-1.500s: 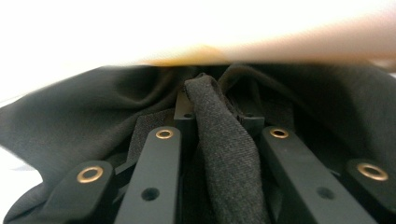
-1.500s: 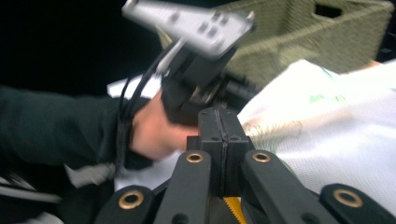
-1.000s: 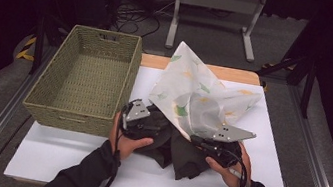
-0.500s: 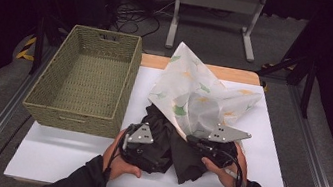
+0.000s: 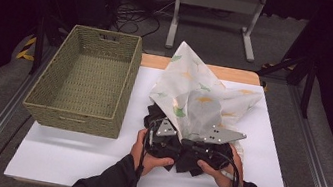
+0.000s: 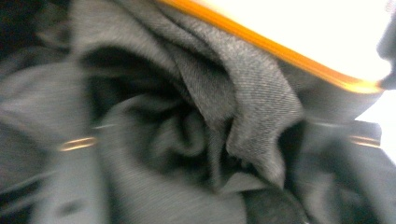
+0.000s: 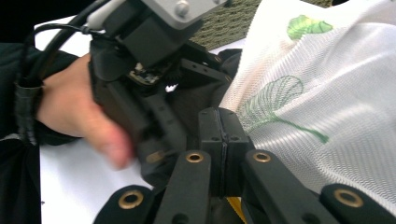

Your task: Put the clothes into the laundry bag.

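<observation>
Basket point(image 5: 86, 81) on white tabletop point(image 5: 274, 166), dark rm.

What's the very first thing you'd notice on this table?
The big white mesh bag printed with green leaves, puffed up in the middle of the white table, with dark cloth bunched beneath it. Two hands work there with the left gripper and right gripper. An empty woven basket sits at the left.

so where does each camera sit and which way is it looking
High view: above the person's side of the table, looking forward and down on basket, mesh bag, both hands.
Left gripper view: on the left gripper, pointed close into dark cloth.
Right gripper view: on the right gripper, jaws together, facing the left hand and its gripper.
Shared: high and right gripper views both show the bag.
</observation>
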Demonstrator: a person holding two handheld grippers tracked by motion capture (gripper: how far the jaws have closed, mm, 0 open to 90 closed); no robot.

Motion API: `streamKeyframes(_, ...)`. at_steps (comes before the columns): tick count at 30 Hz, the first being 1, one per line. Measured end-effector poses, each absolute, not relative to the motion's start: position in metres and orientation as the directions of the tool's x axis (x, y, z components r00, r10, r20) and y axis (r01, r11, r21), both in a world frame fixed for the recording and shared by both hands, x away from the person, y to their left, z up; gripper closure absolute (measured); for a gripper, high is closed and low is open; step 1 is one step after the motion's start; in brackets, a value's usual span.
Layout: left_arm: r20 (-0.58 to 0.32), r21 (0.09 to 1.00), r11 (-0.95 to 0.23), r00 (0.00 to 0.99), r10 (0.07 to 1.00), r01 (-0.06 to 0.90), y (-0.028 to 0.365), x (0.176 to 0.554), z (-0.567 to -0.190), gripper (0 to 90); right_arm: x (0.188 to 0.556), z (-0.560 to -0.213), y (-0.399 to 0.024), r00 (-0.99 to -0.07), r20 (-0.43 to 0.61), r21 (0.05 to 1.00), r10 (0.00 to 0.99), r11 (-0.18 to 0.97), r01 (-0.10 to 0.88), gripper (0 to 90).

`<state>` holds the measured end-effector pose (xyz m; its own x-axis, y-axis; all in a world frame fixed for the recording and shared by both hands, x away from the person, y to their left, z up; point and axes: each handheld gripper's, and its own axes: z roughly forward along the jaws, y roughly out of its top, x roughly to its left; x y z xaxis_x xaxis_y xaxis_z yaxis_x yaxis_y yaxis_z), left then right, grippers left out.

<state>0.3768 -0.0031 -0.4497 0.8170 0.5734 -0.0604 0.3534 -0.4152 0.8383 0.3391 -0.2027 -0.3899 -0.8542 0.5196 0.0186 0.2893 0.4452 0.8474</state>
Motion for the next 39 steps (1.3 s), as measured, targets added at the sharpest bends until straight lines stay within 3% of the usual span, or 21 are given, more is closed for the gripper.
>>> streamKeyframes(1,-0.072,0.842,-0.405,0.819,0.569,0.355,-0.002,0.379,-0.45,59.2,0.339,-0.39,-0.203,-0.857,0.027,0.847,0.515,0.443,0.293,90.0)
streamKeyframes(3,-0.088,0.862,-0.366,0.813,0.575,0.352,0.002,0.38,-0.448,67.8,0.339,-0.39,-0.203,-0.856,0.023,0.847,0.516,0.445,0.291,90.0)
streamKeyframes(8,-0.043,0.909,-0.318,0.819,0.573,0.27,0.015,0.37,-0.426,72.8,0.333,-0.376,-0.207,-0.867,0.041,0.873,0.497,0.405,0.273,90.0)
streamKeyframes(15,-0.03,0.951,-0.235,0.817,0.576,0.201,0.032,0.339,-0.373,73.8,0.312,-0.327,-0.203,-0.889,0.008,0.93,0.457,0.323,0.174,90.0)
streamKeyframes(20,0.009,0.953,-0.256,0.825,0.565,0.165,0.029,0.336,-0.358,74.2,0.303,-0.304,-0.203,-0.886,-0.032,0.945,0.463,0.304,0.125,90.0)
streamKeyframes(22,-0.013,0.948,-0.253,0.821,0.57,0.191,0.023,0.343,-0.365,74.3,0.305,-0.302,-0.208,-0.882,-0.009,0.951,0.471,0.278,0.139,90.0)
streamKeyframes(26,-0.007,0.935,-0.28,0.801,0.599,0.218,0.006,0.366,-0.386,74.3,0.311,-0.31,-0.214,-0.868,0.002,0.945,0.497,0.283,0.163,90.0)
streamKeyframes(29,-0.085,0.933,-0.222,0.772,0.63,0.285,-0.003,0.388,-0.402,74.1,0.316,-0.325,-0.215,-0.86,0.005,0.93,0.511,0.314,0.192,90.0)
streamKeyframes(34,-0.132,0.926,-0.165,0.701,0.701,0.339,-0.009,0.412,-0.42,72.8,0.324,-0.353,-0.221,-0.846,0.014,0.895,0.533,0.371,0.248,90.0)
streamKeyframes(39,-0.168,0.922,-0.12,0.661,0.731,0.367,-0.011,0.424,-0.431,65.7,0.335,-0.378,-0.23,-0.814,-0.01,0.858,0.581,0.423,0.291,90.0)
